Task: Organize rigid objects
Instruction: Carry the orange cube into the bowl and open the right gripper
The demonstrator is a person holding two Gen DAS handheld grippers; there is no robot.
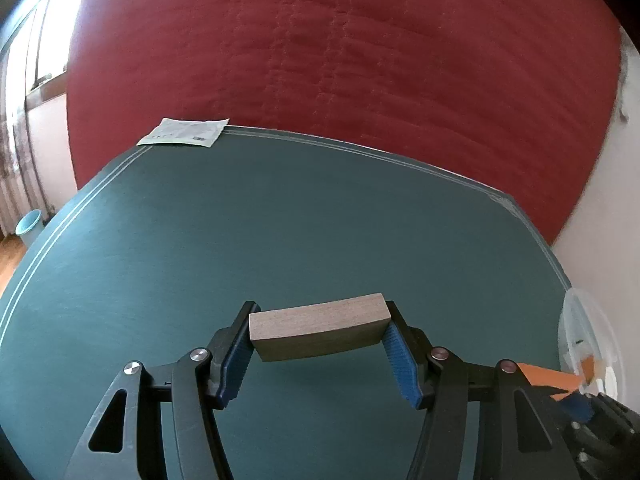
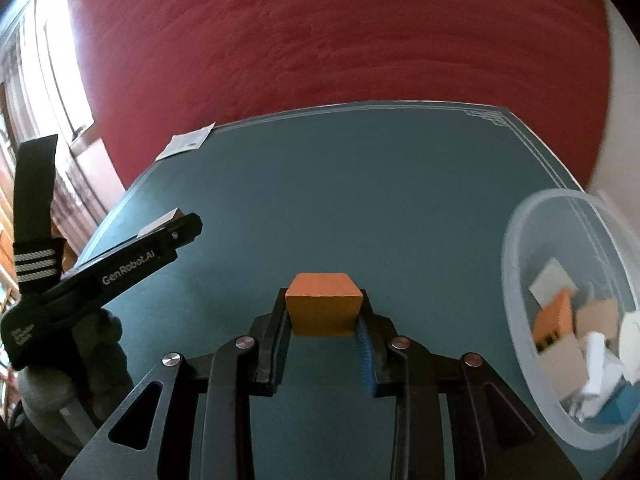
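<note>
My left gripper (image 1: 319,330) is shut on a long grey-brown wooden block (image 1: 320,327), held by its two ends above the green table (image 1: 280,220). An orange cube (image 2: 323,305) sits clamped between the pads of my right gripper (image 2: 324,312), also off the table. In the right wrist view the left gripper (image 2: 176,229) shows at the left with the pale end of its block (image 2: 162,221). A clear plastic tub (image 2: 520,264) at the right holds several blocks in orange, tan, white and blue. The tub (image 1: 576,320) and the orange cube (image 1: 550,377) appear at the left wrist view's right edge.
A white paper packet (image 1: 185,132) lies at the table's far left corner; it is also the packet (image 2: 186,142) in the right wrist view. A red quilted bed (image 1: 340,60) stands behind the table. A light blue bin (image 1: 29,226) sits on the floor at left. A gloved hand (image 2: 68,380) holds the left gripper.
</note>
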